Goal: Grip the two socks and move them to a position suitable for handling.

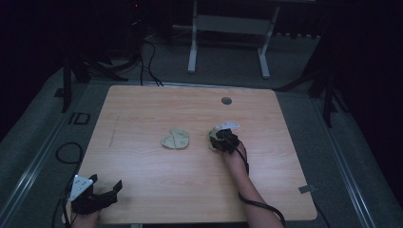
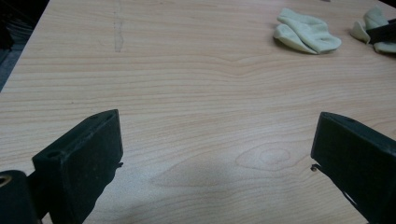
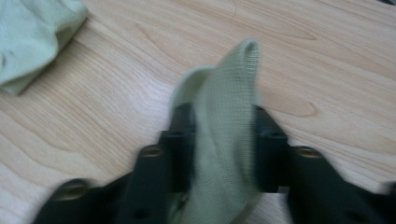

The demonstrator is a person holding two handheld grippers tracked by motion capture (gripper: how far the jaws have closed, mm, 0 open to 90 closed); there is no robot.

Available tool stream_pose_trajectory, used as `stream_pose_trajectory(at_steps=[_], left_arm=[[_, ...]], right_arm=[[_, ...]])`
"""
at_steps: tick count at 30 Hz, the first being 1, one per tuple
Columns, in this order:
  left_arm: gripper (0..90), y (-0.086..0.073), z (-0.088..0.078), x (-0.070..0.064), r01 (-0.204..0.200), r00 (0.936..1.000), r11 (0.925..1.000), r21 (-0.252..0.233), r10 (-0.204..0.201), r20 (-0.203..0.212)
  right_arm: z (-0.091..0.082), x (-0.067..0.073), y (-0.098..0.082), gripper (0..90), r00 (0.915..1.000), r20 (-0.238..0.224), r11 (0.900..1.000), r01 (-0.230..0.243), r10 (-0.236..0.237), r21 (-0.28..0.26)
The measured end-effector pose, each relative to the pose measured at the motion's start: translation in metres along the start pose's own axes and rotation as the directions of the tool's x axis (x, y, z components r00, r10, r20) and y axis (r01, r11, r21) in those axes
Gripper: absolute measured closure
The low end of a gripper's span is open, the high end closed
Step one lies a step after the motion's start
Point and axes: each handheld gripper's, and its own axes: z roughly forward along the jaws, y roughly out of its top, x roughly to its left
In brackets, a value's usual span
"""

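Two pale green socks lie near the middle of the wooden table [image 1: 157, 104]. One sock [image 1: 176, 139] [image 2: 306, 35] [image 3: 32, 37] lies crumpled and free. To its right, my right gripper [image 1: 223, 140] [image 3: 219, 116] is shut on the second sock [image 1: 214, 141] [image 3: 226, 102] [image 2: 371, 21]; both jaws press its knit fabric and a fold stands up between them. My left gripper [image 1: 105, 182] [image 2: 219, 140] rests at the table's near left corner, open, with bare wood between its jaws.
A round cable hole [image 1: 226, 100] sits near the table's far edge. A strip of tape [image 1: 306, 189] sticks out at the near right corner. Beyond the table stand a white desk frame [image 1: 192, 47] and floor cables [image 1: 149, 61]. A faint scuff [image 2: 118, 37] marks the wood at the left.
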Motion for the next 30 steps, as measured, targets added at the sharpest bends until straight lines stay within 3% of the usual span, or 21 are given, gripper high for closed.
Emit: stream_pose_trajectory(at_steps=[4,13,18,27,30], left_arm=[[2.3,0.0,0.001,0.0,-0.002,1.0,1.0,0.006,0.002,-0.001],[2.3,0.0,0.003,0.0,0.0,1.0,1.0,0.008,0.0,0.002],[2.3,0.001,0.004,-0.002,-0.005,1.0,0.9999,0.012,0.005,0.0],[2.3,0.001,0.005,-0.002,-0.01,1.0,0.9998,0.018,0.01,-0.003],[2.3,0.001,0.006,-0.003,-0.014,0.9999,0.9997,0.019,0.014,0.0]], right_arm=[[-0.001,0.001,0.002,77.6,0.9998,-0.003,1.0,0.018,-0.018,0.023],[-0.017,0.002,0.007,78.4,0.998,-0.049,0.999,0.041,-0.04,0.019],[-0.04,0.003,0.01,78.4,0.994,-0.098,0.999,0.047,-0.048,-0.019],[-0.073,0.009,0.005,78.3,0.9889,-0.139,0.998,0.045,-0.052,-0.054],[-0.093,0.016,-0.001,78.3,0.9858,-0.141,0.994,0.081,-0.091,-0.072]])
